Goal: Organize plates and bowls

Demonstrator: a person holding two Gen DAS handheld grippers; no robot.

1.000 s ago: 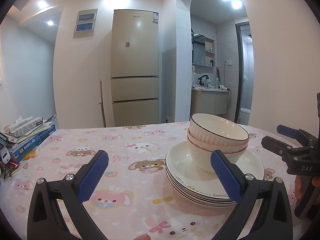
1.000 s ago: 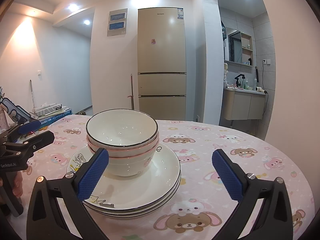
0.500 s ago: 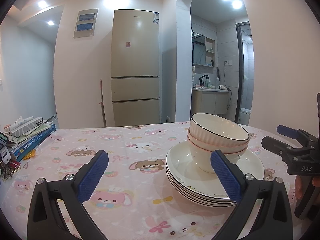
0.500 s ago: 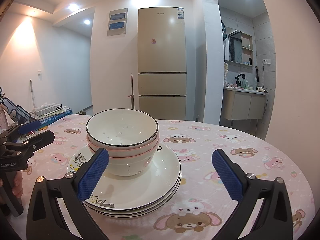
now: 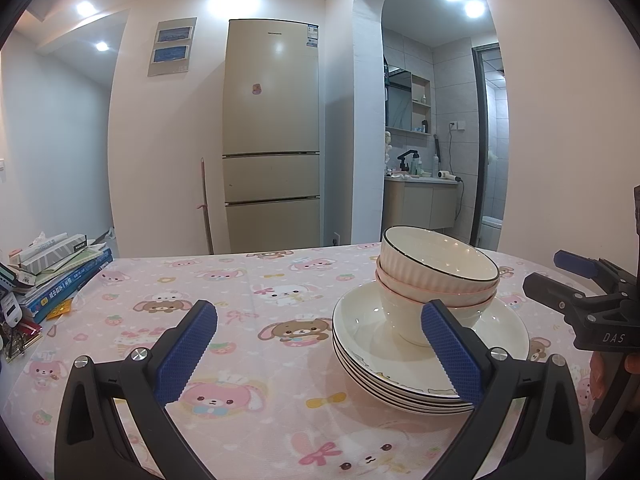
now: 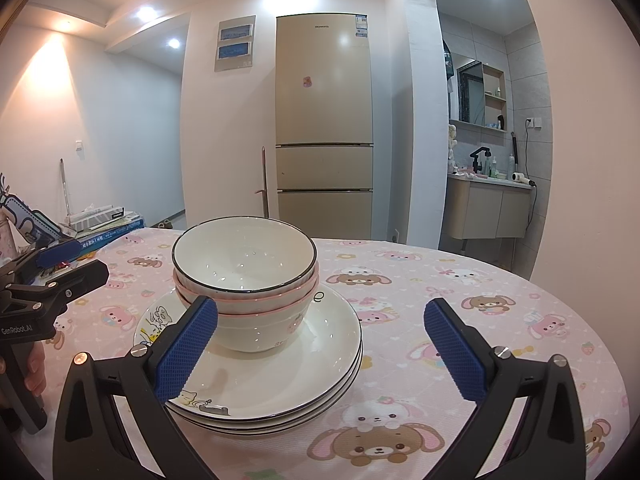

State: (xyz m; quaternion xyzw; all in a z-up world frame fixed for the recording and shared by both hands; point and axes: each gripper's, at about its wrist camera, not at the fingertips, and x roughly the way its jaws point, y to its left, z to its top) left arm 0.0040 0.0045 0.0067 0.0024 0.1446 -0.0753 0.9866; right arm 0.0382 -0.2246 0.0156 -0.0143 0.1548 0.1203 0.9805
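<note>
A stack of white plates (image 5: 360, 340) (image 6: 332, 344) rests on the pink cartoon tablecloth. On it stand nested bowls (image 5: 440, 276) (image 6: 244, 268): a black-rimmed one on top, pink-rimmed ones under it. My left gripper (image 5: 320, 348) is open, with the stack ahead and to its right; nothing lies between its blue pads. My right gripper (image 6: 320, 344) is open too, the stack ahead and to its left. Each gripper shows in the other's view: the right one (image 5: 576, 280) at the right edge, the left one (image 6: 64, 260) at the left edge.
A pile of books and boxes (image 5: 56, 268) (image 6: 104, 224) lies at the table's left edge, with keys and small items beside it. The round table's edge (image 6: 580, 312) curves away on the right. A beige fridge (image 5: 272, 140) stands behind, and a bathroom alcove opens at the right.
</note>
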